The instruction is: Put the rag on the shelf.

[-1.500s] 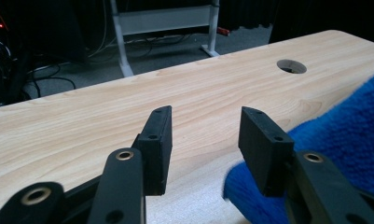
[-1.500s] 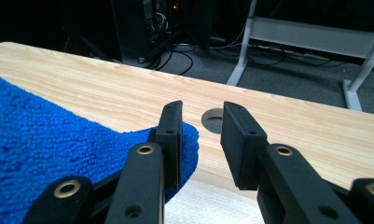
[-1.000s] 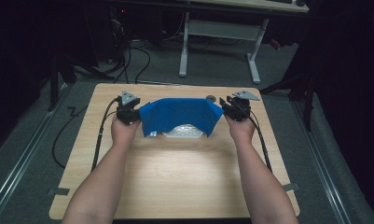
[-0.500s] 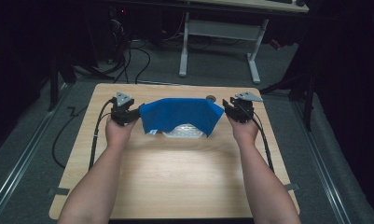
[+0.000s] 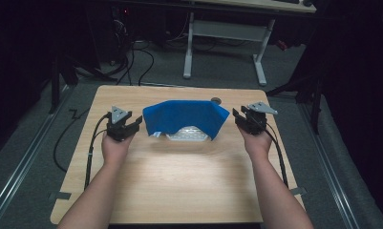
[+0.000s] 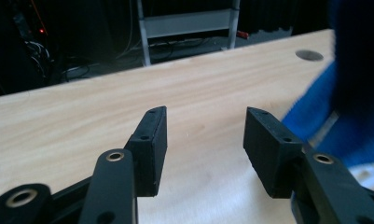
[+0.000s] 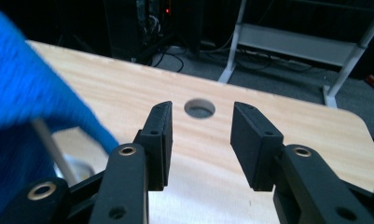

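High view | wooden table (image 5: 179, 176), dark room | blue cloth (image 5: 184, 117) | both fingers released, empty

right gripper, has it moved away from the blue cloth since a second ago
Yes. In the high view the right gripper has drawn outward toward the table's right edge, leaving a gap of bare wood beside the blue cloth. Its jaws now stand open.

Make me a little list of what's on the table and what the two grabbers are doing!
table: wooden table, with a round hole near its far edge
cloth: blue cloth, draped over a clear lidded thing
left gripper: open, beside the cloth's left edge, holding nothing
right gripper: open, beside the cloth's right edge, holding nothing
hands: one behind each gripper
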Demonstrator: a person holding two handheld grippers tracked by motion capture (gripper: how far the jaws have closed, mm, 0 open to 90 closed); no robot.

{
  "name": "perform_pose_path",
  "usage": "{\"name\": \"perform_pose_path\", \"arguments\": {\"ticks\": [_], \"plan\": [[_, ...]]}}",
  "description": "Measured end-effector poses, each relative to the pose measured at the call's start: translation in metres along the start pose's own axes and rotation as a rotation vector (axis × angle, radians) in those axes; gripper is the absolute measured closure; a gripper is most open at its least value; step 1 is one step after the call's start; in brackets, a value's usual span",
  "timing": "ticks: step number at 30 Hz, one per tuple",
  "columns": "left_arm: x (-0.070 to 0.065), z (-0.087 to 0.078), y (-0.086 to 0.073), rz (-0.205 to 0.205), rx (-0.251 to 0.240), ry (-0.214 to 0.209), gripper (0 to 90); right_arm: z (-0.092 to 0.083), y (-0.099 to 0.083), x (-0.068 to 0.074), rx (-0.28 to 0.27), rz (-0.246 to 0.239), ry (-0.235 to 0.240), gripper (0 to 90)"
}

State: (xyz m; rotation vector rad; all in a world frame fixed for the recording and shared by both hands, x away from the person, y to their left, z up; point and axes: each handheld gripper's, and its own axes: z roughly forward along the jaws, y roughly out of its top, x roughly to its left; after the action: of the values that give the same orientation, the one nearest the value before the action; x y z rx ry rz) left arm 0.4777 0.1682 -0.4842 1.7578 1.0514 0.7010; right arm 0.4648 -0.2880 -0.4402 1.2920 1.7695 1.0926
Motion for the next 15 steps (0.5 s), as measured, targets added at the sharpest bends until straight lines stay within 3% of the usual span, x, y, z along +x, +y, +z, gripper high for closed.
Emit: {"name": "perform_pose_path", "arguments": {"ticks": [2,8,15], "plan": [[-0.003,-0.008,-0.006,0.002,-0.002,-0.001,50.0,-0.008,-0.005,0.001,-0.020,-0.011,-0.003,59.2],[-0.013,-0.026,-0.018,-0.002,0.008,-0.022,49.4,-0.027,-0.018,0.006,0.008,-0.052,-0.006,57.5],[-0.028,-0.046,-0.027,0.038,0.013,-0.047,49.4,-0.052,-0.036,0.019,-0.014,-0.093,0.015,56.1]]}}
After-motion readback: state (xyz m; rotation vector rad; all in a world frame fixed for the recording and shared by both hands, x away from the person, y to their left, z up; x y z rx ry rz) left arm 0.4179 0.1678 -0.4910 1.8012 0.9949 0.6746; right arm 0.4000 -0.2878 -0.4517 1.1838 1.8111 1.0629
